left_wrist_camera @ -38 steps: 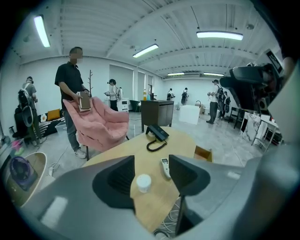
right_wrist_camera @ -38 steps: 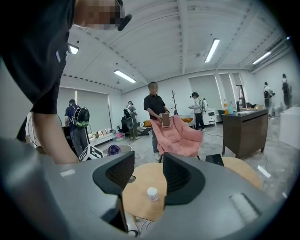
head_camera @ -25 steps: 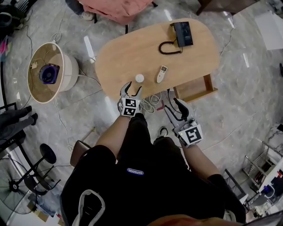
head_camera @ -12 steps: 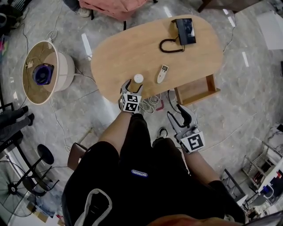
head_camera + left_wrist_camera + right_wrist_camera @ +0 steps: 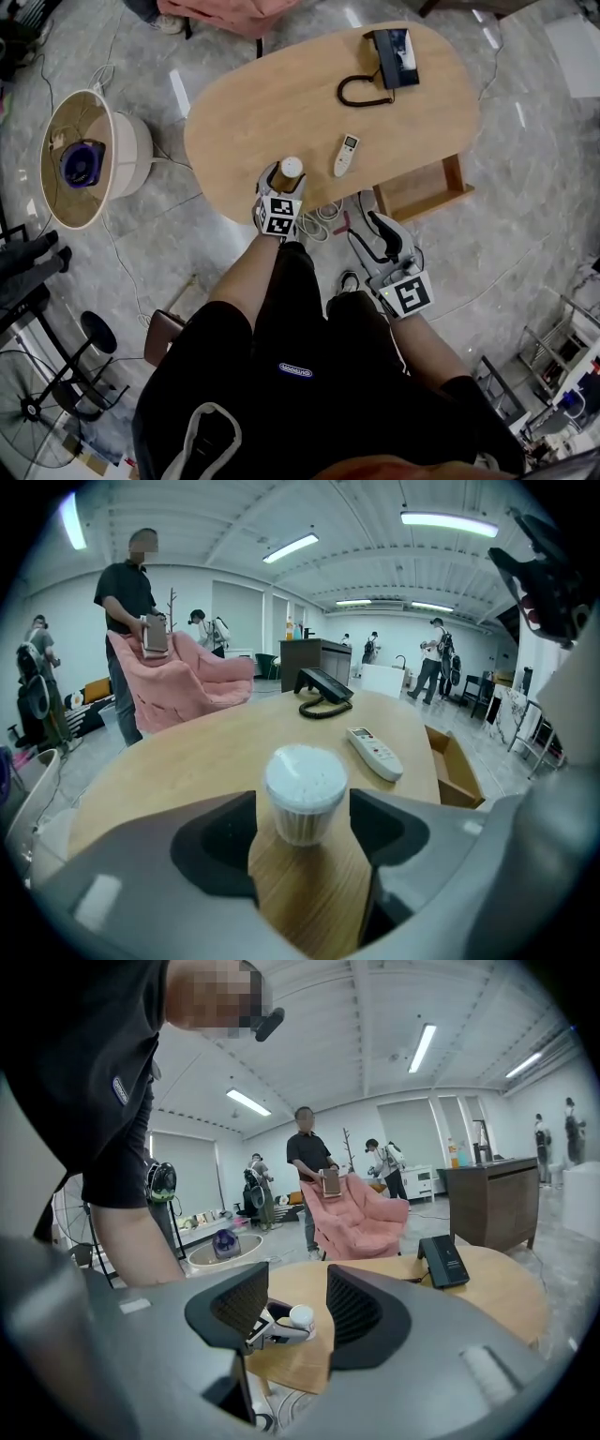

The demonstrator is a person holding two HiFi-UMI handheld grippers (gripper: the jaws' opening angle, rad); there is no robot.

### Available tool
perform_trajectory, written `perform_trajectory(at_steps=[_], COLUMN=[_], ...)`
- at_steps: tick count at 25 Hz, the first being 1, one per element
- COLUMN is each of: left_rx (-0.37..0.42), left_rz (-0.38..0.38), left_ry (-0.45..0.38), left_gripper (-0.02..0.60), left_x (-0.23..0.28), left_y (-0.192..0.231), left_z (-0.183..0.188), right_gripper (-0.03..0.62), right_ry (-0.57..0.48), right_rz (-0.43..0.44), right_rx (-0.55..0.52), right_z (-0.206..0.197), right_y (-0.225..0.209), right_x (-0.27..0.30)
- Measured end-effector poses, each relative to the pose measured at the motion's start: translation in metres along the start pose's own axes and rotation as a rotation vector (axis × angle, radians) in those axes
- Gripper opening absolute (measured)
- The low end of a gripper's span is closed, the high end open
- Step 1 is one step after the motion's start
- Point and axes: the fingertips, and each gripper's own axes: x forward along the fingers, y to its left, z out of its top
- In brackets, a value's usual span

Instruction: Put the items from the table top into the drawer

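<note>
- Pale wooden table top (image 5: 281,103), oval, stands on a grey glossy floor (image 5: 525,234); three things lie on it, and two grippers are at its near edge.
- Left gripper (image 5: 284,181): jaws part open, one on each side of the single swab jar (image 5: 305,789). A thin gap shows at each side in the left gripper view, so the pads do not press on it.
- That jar, clear with a white lid, stands upright just inside the near edge of the table top.
- Right gripper (image 5: 297,1305): jaws about half open with nothing between them. It hangs off the table, below the near edge and over the floor, close to the drawer's near corner.
- One white remote (image 5: 345,155) lies flat to the right of the jar, a little further in from the near edge.
- One black desk phone (image 5: 394,56) sits at the far right end of the table top, its coiled cord (image 5: 361,94) looping toward the middle.
- One wooden drawer (image 5: 417,187) stands pulled out at the table's right near side.
- White cables (image 5: 323,217) lie on the floor under the near edge, between the two grippers.
</note>
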Motion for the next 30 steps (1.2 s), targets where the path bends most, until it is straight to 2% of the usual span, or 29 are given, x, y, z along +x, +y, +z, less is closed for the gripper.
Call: perform_trajectory(at_steps=[5,7,20,24,30], left_rx=[0.029,0.044,0.095,0.091,0.112], left_rz=[-0.004,0.002,-0.004,-0.002,-0.048], left_ry=[-0.014,-0.028,-0.061,-0.084,-0.106], left_gripper=[0.307,0.274,0.264,0.264,0.264], left_x=[0.01,0.01,0.0,-0.004,-0.016], left_y=[0.001,0.004,0.006,0.007,0.001], left_z=[-0.001,0.001,0.012,0.022,0.044], right_gripper=[0.21,0.212,0.212,0.211,0.21], right_ry=[-0.057,-0.057,-0.075,-0.052,-0.052], right_rz=[0.031,0.028,-0.035,-0.051,-0.085], right_rx=[-0.016,-0.012,0.005,0.009,0.028], right_z=[0.004,0.002,0.011,0.009,0.029], right_y=[0.003,0.001,-0.01,-0.01,-0.003], right_x=[0.019,0.021,0.015,0.01,0.012])
